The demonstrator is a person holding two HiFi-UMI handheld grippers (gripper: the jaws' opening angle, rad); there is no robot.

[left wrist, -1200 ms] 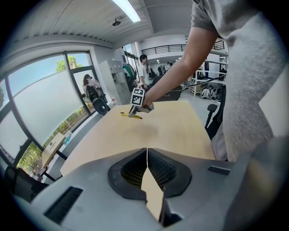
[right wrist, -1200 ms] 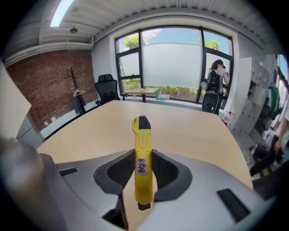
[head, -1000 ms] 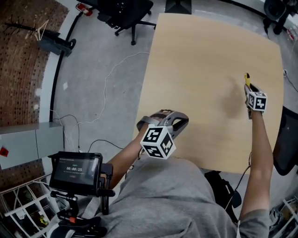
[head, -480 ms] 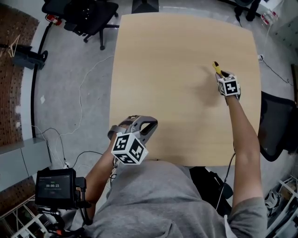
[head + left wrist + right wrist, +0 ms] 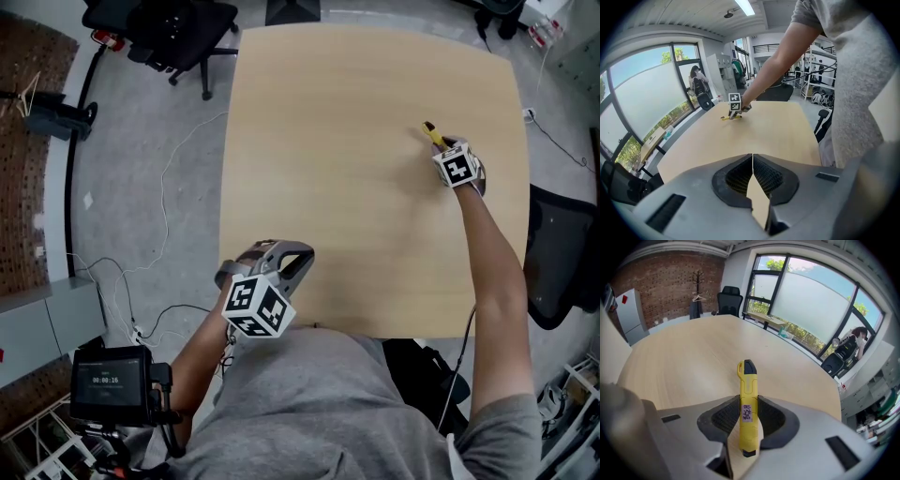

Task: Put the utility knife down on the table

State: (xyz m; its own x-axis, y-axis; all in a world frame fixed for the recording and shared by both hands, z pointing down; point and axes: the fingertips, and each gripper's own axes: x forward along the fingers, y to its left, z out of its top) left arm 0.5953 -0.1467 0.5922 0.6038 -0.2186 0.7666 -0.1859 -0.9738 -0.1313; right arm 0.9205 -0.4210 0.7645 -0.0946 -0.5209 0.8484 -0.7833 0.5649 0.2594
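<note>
**A:** What does the right claw (image 5: 749, 418) have?

**B:** I read it as clenched on the utility knife (image 5: 747, 390); the yellow handle sits between the 2 jaws, and its black-capped end points out ahead over the counter (image 5: 347, 141).

**A:** Where on the counter?

**B:** Toward the far right part, near the right edge in the head view; the right arm is stretched out to it. From the left gripper view the knife looks very low over the wood; I cannot tell whether it touches.

**A:** And the left claw (image 5: 752, 176)?

**B:** Closed on nothing; its 2 jaws meet in a thin line; it hangs over the near left corner, well apart from the knife.

**A:** What else is around?

**B:** I see 1 black office chair (image 5: 159, 28) on the floor beyond the far left corner; a small screen (image 5: 111, 380) on a stand sits low at the left.
</note>
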